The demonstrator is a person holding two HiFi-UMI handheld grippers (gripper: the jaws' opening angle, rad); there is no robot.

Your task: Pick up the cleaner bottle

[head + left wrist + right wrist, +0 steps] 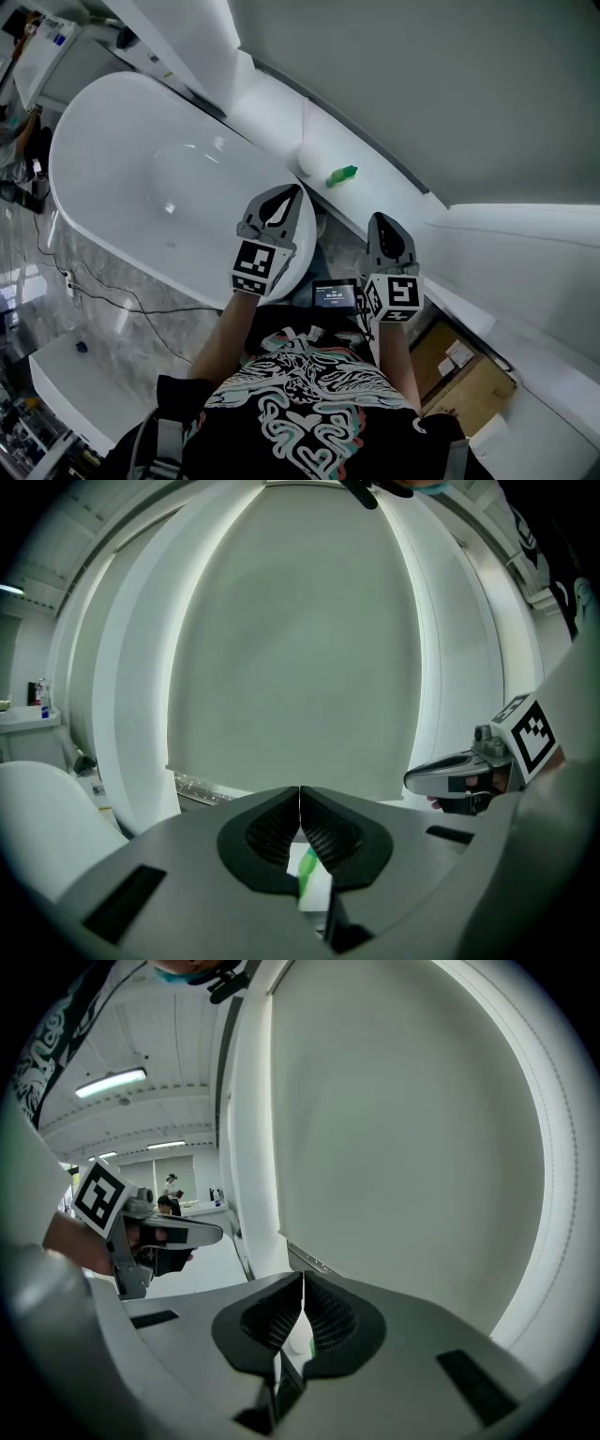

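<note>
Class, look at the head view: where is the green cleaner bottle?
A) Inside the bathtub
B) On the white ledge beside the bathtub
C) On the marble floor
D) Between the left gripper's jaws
B: the green cleaner bottle rests on the white ledge just past the bathtub, next to a round white object.

This is a bathroom mock-up set up inside a larger work hall, not a lived-in home. A white freestanding bathtub (141,178) lies to the left of the left claw (286,197) on a marble-patterned floor (23,272). A white ledge (272,112) runs ahead of both claws under a plain grey wall panel (422,84). Loose cables (94,292) trail over the floor left of the left claw, and cardboard boxes (464,375) sit behind and right of the right claw (384,225). In the right gripper view, strip lights (111,1082) on a panelled ceiling and a person (171,1206) show far beyond the left claw.
</note>
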